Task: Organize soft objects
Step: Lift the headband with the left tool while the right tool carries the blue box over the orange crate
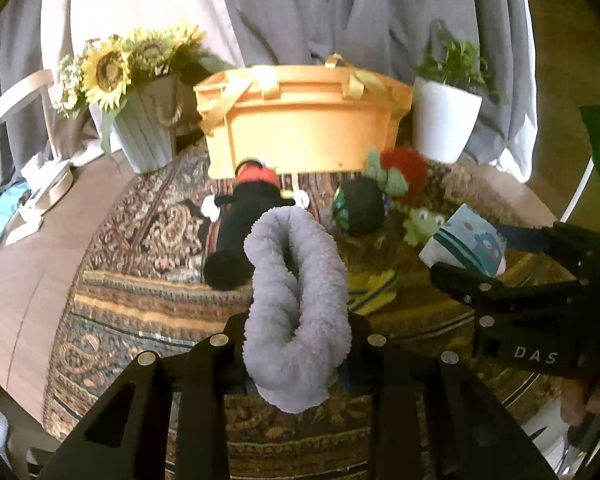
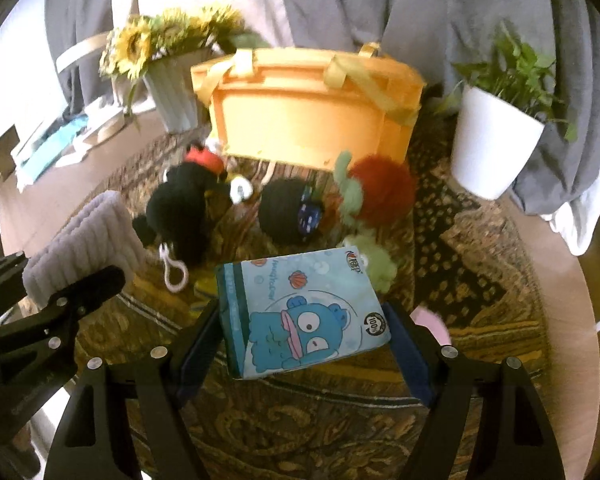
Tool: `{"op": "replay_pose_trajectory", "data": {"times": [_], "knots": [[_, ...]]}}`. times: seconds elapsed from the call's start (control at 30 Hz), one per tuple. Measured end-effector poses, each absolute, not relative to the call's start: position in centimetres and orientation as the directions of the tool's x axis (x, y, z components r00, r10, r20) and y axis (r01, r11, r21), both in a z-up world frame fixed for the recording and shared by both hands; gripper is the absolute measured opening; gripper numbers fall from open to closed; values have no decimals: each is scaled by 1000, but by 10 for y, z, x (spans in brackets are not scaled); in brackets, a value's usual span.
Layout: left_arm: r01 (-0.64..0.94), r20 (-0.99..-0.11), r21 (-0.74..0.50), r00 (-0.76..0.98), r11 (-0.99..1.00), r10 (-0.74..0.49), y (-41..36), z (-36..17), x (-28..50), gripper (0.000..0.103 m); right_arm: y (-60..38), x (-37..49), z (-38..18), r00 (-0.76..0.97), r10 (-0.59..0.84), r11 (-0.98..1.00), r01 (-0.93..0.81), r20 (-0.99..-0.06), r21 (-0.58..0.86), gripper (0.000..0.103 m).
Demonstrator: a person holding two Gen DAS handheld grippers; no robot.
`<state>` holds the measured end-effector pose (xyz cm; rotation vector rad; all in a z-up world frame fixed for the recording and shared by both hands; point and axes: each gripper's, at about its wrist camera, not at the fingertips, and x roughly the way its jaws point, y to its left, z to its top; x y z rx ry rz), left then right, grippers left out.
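Note:
My left gripper (image 1: 296,340) is shut on a folded grey fluffy towel (image 1: 296,304), held above the rug; it also shows in the right wrist view (image 2: 84,240). My right gripper (image 2: 304,344) is shut on a blue cartoon tissue pack (image 2: 300,312), also seen in the left wrist view (image 1: 464,240). Ahead stands an orange basket (image 1: 304,124) with yellow handles. In front of it lie a black plush with a red hat (image 1: 248,204), a black ball plush (image 1: 360,204), a red and green plush (image 1: 404,172), a small green plush (image 1: 420,224) and a yellow striped sock (image 1: 372,292).
A patterned rug (image 1: 148,304) covers the round table. A sunflower pot (image 1: 144,136) stands left of the basket, a white plant pot (image 1: 444,120) right of it. Grey curtains hang behind. A pink item (image 2: 432,320) lies beside my right gripper's finger.

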<state>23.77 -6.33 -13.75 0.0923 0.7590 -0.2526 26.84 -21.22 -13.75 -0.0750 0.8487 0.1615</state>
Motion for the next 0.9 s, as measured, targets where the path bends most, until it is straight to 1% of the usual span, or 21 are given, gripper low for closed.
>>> {"op": "replay_pose_trajectory", "data": {"times": [0.4,0.73,0.9], "knots": [[294,-599,-5,765,956,-238,-65,-85,259,31,-218,279,-87,749,87,994,-113,-657,3,80],[296,-507,32,828,955,-240,-61,-45,280,31,-219,298,-51,815,81,997,-78,-574,30,80],[277,-494,55,842,959,-215,-59,-32,294,31,-218,311,-35,843,64,998,-62,-533,21,80]]}}
